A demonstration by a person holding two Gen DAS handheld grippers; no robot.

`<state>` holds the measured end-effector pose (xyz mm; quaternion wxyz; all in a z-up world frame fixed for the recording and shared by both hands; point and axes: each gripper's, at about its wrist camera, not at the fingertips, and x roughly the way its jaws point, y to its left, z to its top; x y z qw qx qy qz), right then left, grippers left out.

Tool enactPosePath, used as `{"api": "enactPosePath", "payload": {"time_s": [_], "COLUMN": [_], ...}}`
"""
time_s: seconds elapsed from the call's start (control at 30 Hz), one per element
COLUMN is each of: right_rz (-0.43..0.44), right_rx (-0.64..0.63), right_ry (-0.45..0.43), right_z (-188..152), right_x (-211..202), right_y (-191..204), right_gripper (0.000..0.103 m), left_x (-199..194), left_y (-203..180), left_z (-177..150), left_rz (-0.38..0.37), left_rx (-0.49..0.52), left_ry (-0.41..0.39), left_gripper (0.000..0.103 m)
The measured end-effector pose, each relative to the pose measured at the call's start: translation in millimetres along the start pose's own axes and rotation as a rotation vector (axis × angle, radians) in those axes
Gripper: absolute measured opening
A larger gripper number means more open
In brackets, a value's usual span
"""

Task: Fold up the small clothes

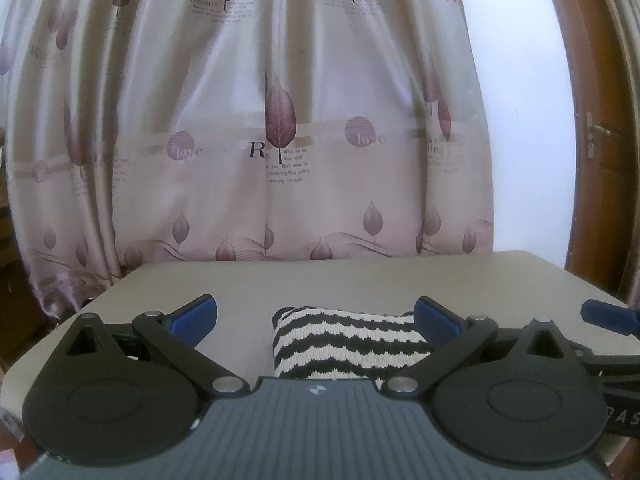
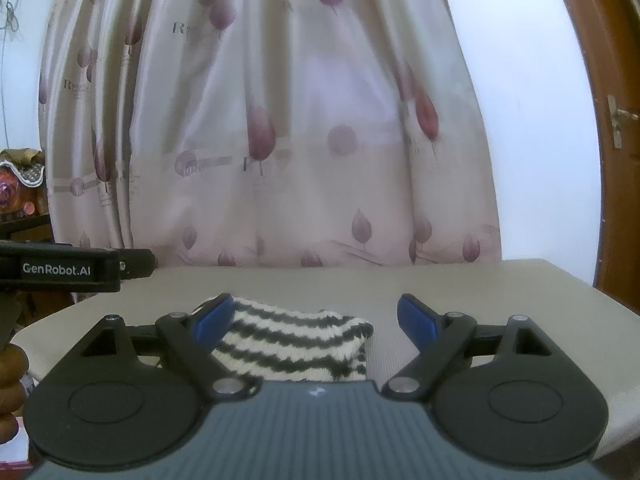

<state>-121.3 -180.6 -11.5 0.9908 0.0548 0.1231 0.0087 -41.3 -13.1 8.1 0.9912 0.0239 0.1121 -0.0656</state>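
Note:
A small black-and-white zigzag knit garment [image 1: 348,344] lies folded on the beige table [image 1: 360,280]. In the left wrist view my left gripper [image 1: 316,316] hovers just above and behind it, open, and the cloth reaches towards the right blue pad [image 1: 436,316]. In the right wrist view the same garment [image 2: 288,340] lies low between the wide jaws of my right gripper [image 2: 316,318], which is open. Its left blue pad [image 2: 214,316] stands in front of the cloth's left end. Neither gripper holds anything.
A pink leaf-print curtain [image 1: 280,140] hangs behind the table's far edge. A brown wooden door [image 2: 616,120] stands at the right. The left gripper's black body [image 2: 60,270] shows in the right wrist view, with a hand [image 2: 12,392] below it.

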Motion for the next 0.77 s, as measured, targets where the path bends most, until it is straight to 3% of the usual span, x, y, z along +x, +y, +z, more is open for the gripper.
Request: {"api": "enactPosePath", "payload": {"time_s": [0.43,0.77], "right_rz": [0.008,0.01], "right_rx": [-0.023,-0.03], "right_ry": [0.024,0.034], "right_z": [-4.3,-3.9], "right_x": [2.3,3.5], "right_y": [7.8,10.6], "right_gripper": [0.089,0.089], "left_x": [7.3,7.3], "left_y": [4.0,3.8], "left_z": [-4.2,-4.1], "left_rz": [-0.013,0.014], "left_rx": [-0.029,-0.036], "left_ry": [0.035,0.003], "left_gripper": [0.103,0.103]}}
